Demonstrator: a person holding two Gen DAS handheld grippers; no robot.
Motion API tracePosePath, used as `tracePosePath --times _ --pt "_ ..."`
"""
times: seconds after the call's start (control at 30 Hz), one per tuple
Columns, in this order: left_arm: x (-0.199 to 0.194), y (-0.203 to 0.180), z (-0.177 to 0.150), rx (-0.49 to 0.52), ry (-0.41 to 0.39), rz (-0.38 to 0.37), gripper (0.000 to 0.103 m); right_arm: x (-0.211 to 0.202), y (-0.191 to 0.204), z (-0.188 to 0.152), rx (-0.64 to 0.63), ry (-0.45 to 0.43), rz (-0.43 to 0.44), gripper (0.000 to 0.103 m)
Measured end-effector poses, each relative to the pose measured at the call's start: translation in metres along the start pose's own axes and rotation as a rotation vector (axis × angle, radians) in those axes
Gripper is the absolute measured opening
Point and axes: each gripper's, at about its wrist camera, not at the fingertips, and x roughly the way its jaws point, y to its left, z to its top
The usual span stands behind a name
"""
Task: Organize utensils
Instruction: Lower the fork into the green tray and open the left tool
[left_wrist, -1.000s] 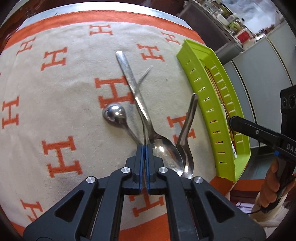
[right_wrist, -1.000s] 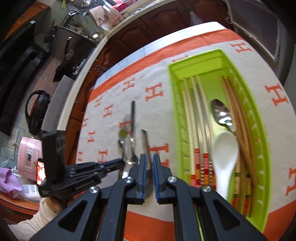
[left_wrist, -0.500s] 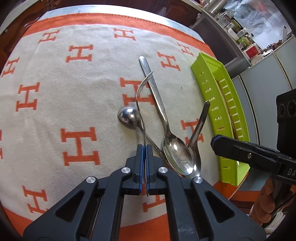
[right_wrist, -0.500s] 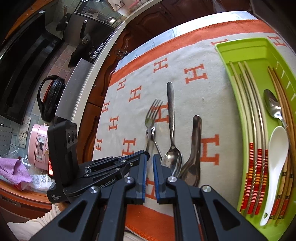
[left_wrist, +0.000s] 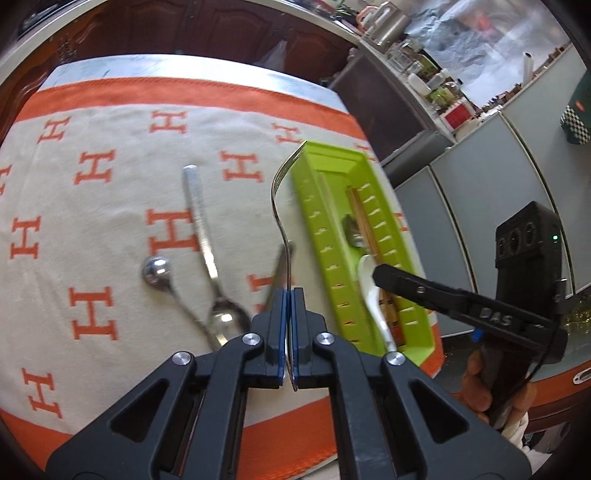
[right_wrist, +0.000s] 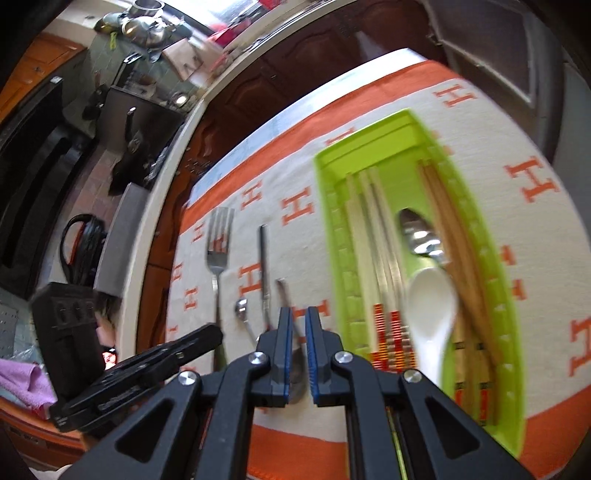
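1 view shows tines (right_wrist: 220, 225) — fork (left_wrist: 279, 218) gripped.

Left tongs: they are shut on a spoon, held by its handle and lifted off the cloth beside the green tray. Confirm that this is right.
Not quite. The left tongs are shut on a fork, not a spoon; the right wrist view shows its tines. The rest holds: held by its handle, off the cloth, beside the green tray.
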Motion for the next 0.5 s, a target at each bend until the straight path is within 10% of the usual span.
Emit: tracePosePath --times 0.5 --pt "0.088 -0.074 0.014 0.031 0.107 0.029 0.000 -0.030 -0.054 -0.001 0.082 -0.067 -0.135 0.008"
